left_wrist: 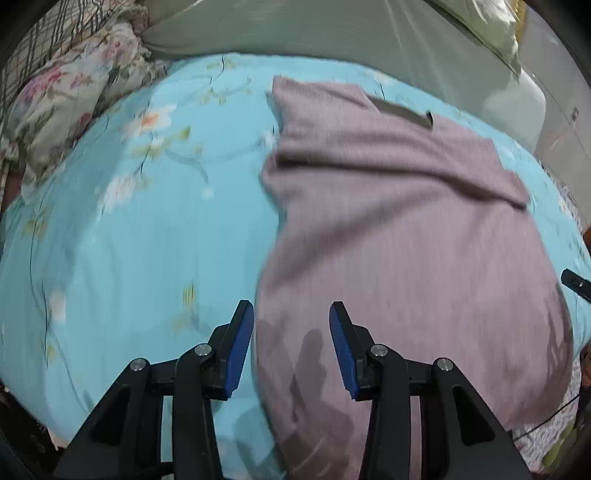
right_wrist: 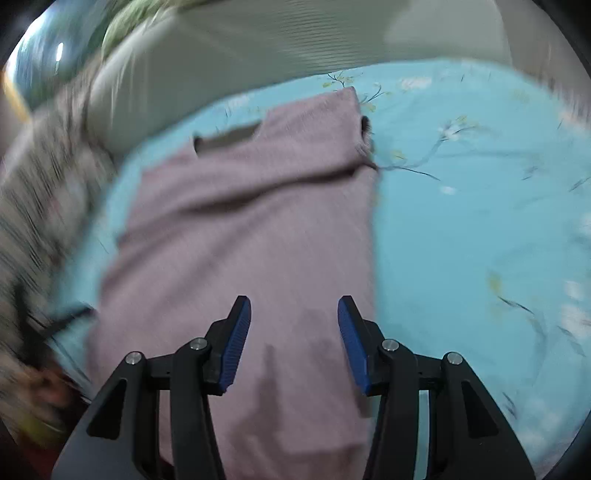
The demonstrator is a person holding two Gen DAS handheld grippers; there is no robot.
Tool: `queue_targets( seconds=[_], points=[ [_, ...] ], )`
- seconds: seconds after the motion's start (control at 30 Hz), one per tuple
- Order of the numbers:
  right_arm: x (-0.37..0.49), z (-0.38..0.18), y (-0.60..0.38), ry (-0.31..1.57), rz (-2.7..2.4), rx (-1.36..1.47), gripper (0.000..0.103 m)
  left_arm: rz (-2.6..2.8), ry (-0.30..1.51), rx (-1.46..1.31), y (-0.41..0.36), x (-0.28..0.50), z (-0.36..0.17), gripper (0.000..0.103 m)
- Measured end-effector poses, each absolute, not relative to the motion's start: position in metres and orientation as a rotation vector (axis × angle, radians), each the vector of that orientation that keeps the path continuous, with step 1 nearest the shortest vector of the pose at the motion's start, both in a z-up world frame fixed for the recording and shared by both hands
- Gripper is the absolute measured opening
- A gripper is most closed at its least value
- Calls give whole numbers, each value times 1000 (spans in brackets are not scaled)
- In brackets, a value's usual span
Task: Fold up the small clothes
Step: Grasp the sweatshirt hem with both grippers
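Observation:
A mauve knit top (left_wrist: 399,236) lies flat on a turquoise floral bedspread (left_wrist: 140,236), neckline at the far end, one sleeve folded across the chest. My left gripper (left_wrist: 291,314) is open and empty, hovering over the garment's near left edge. In the right wrist view the same top (right_wrist: 251,229) fills the left half and the bedspread (right_wrist: 480,221) the right. My right gripper (right_wrist: 294,308) is open and empty above the garment's near hem, close to its right edge. Both views are motion-blurred.
A floral pillow (left_wrist: 70,99) and plaid fabric lie at the far left. A pale green sheet (left_wrist: 314,33) and pillow (left_wrist: 491,26) lie beyond the bedspread. A black gripper tip (left_wrist: 574,282) pokes in at the right edge.

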State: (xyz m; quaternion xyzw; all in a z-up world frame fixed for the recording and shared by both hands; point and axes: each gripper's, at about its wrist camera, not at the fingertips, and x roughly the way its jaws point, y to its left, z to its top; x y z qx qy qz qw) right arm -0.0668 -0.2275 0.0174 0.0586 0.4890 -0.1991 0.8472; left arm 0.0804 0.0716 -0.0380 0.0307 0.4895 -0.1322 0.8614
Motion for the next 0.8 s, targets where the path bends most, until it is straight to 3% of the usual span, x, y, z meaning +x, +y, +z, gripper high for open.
queue_targets(
  seconds=[0.17, 0.63, 0.8],
  points=[
    [-118, 6, -213, 1120, -440, 43, 50, -300, 1084, 110, 77, 40, -58, 43],
    [-201, -12, -227, 1239, -178, 290, 50, -423, 1130, 197, 100, -26, -72, 44],
    [-208, -27, -234, 1200, -95, 401, 50, -479, 1161, 173, 102, -30, -82, 44]
  ],
)
